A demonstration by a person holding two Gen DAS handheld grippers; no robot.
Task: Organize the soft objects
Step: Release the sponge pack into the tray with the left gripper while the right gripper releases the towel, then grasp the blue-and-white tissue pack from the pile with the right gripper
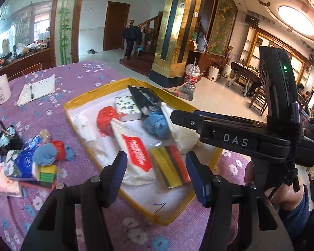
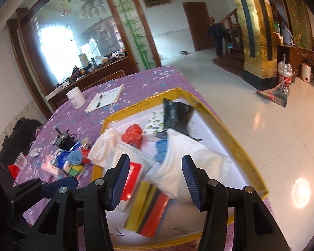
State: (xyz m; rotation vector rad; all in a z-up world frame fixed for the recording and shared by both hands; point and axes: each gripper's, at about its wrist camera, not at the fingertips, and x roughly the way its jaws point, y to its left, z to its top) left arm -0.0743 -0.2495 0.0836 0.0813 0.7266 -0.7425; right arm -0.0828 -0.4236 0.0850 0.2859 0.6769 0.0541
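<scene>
- Left gripper (image 1: 156, 168) and right gripper (image 2: 155, 174): jaws apart, nothing between the pads, both above the yellow-edged tray (image 1: 90, 96) on the bench (image 1: 83, 73).
- Tray already holds tissue pack (image 1: 136, 152), sponge pack (image 1: 171, 165), blue yarn (image 1: 158, 123), white cloth (image 2: 184, 152).
- Next pick, judged: loose pile (image 1: 39, 163) left of the tray; approach low, pinch 1 item only.
- Obstacles: cup (image 1: 1, 89), notepad (image 1: 36, 89); both well apart from the pile.

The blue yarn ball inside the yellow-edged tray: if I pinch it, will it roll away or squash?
The blue yarn ball looks loosely wound, so it will probably squash rather than resist. It seems light for its bulk. Wedged between the white cloth and a tissue pack, it is unlikely to roll; strands may snag.
</scene>
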